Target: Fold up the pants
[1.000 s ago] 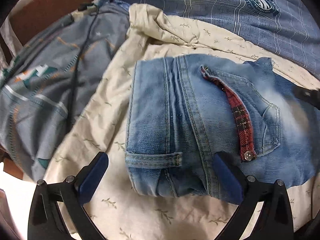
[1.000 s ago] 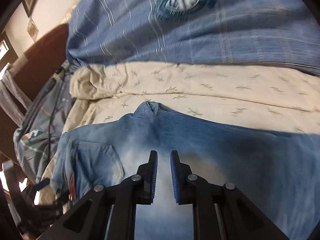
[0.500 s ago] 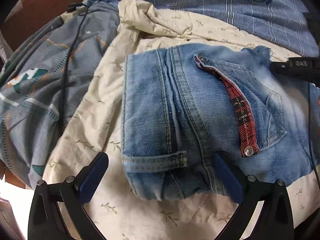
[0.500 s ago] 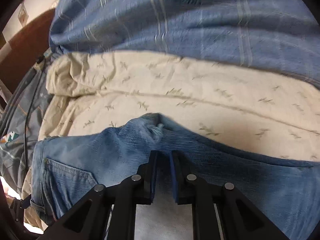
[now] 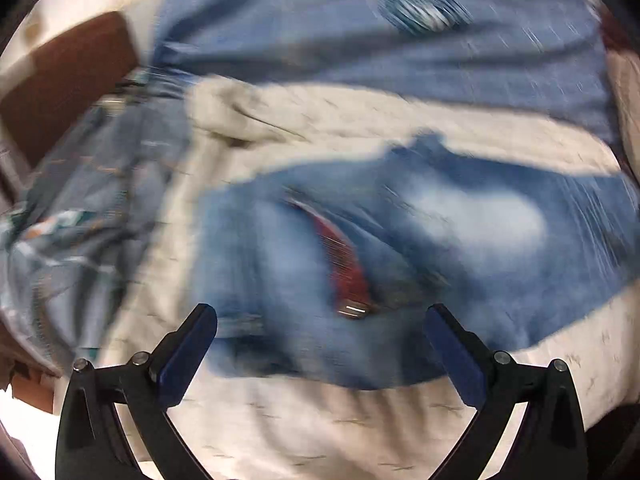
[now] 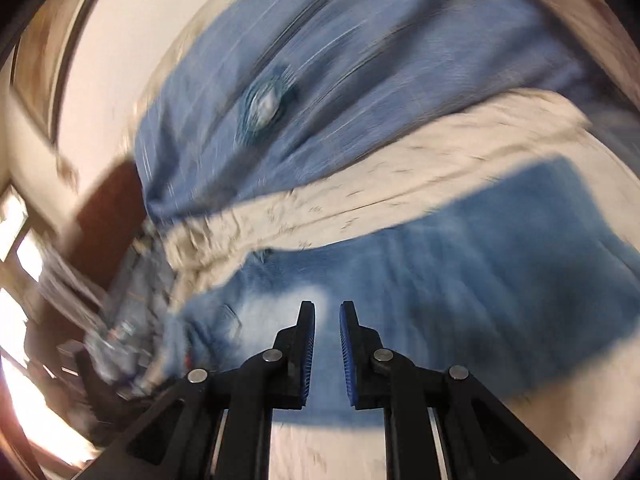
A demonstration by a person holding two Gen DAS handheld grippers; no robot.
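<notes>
Both views are blurred by motion. Faded blue jeans (image 5: 400,248) lie on a cream sheet, with a red plaid pocket trim (image 5: 344,272) showing. My left gripper (image 5: 320,320) is wide open and empty, above the near edge of the jeans. In the right wrist view the jeans (image 6: 460,280) stretch across the sheet to the right. My right gripper (image 6: 326,320) hovers over them with its jaws nearly together, a narrow gap between them, and nothing held.
A cream leaf-print sheet (image 5: 320,424) covers the bed. A blue plaid quilt with a round badge (image 5: 400,48) lies behind. A grey patterned garment (image 5: 80,216) is heaped at the left, by a brown headboard (image 5: 68,80). A wall and window frame (image 6: 24,240) stand left.
Both grippers have swung up and back from the jeans, blurring the views. The right gripper has left the jeans' far edge and tilted. The left jaws stay open.
</notes>
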